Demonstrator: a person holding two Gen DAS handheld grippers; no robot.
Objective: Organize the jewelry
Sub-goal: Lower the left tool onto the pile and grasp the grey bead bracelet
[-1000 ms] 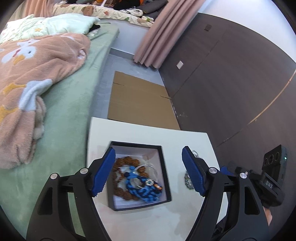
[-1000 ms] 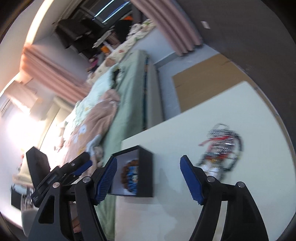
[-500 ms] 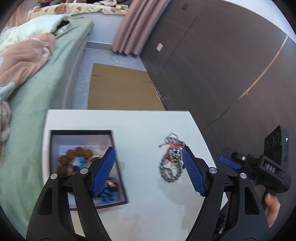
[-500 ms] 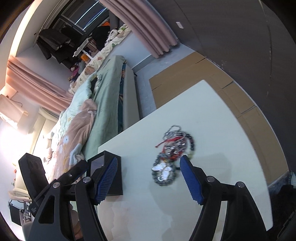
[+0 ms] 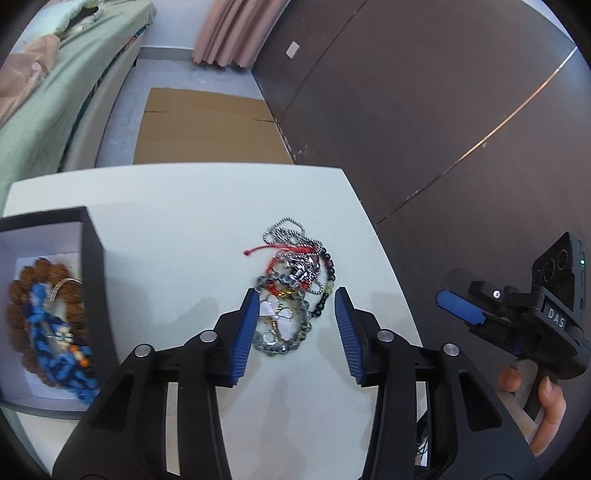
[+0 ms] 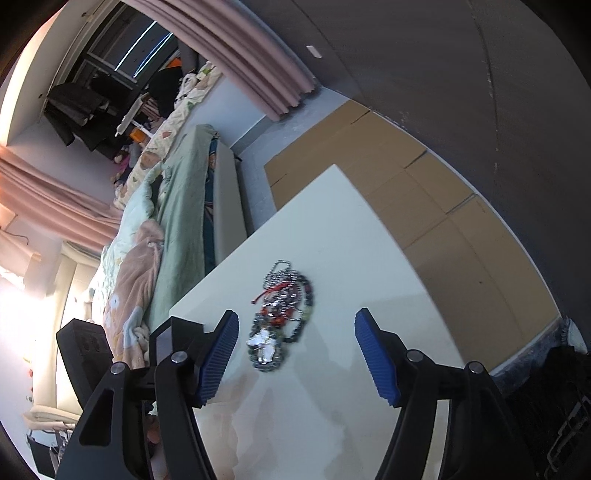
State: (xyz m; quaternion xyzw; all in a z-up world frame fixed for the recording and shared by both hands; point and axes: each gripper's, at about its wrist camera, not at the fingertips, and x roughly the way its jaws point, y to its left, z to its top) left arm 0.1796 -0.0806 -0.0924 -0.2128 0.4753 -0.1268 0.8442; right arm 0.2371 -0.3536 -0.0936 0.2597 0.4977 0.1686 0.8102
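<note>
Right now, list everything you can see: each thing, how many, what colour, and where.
White square table: one, white, beside the bed.
Black open box: one, black with white lining, table's left side; holds brown bead bracelet and blue braided cord.
Tangled jewelry pile: one heap, silver chain, red cord, dark beads, white butterfly pendant; table centre.
Flattened cardboard: brown, on floor.
Green-sheeted bed: one, left.
Pink curtain: far wall.
Left gripper: blue pads, jaws just been closing, astride the pile.
Right gripper: blue pads, open.
</note>
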